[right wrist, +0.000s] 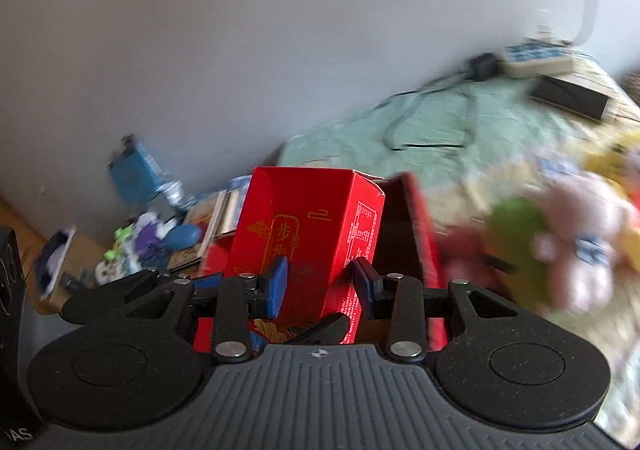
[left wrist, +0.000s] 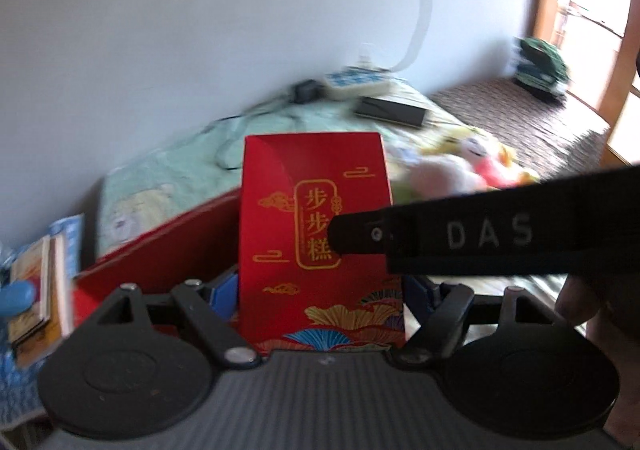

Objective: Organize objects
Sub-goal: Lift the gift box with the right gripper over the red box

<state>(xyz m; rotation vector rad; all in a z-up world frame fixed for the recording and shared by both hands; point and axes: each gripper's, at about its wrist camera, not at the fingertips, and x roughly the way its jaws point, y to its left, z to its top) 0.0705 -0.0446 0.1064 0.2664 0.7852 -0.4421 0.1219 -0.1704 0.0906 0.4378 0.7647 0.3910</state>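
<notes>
One red box (left wrist: 316,234), upright and open-topped, clamped on both sides. Held across its wide face between left gripper (left wrist: 320,290) jaws, spread broad. Pinched narrower by right gripper (right wrist: 320,282), blue pads (right wrist: 276,286) pressing. Larger red box (right wrist: 416,226) just behind at 1 o'clock. Plush toys (right wrist: 560,242) at 3 o'clock on bed (right wrist: 440,130). Cluttered books (left wrist: 36,282) at 9 o'clock.

A plain pale wall (left wrist: 200,30) fills the upper frame. A bed with a green sheet (right wrist: 460,122) lies at right; daylight enters through a wood-framed window (left wrist: 580,30) at upper right.
</notes>
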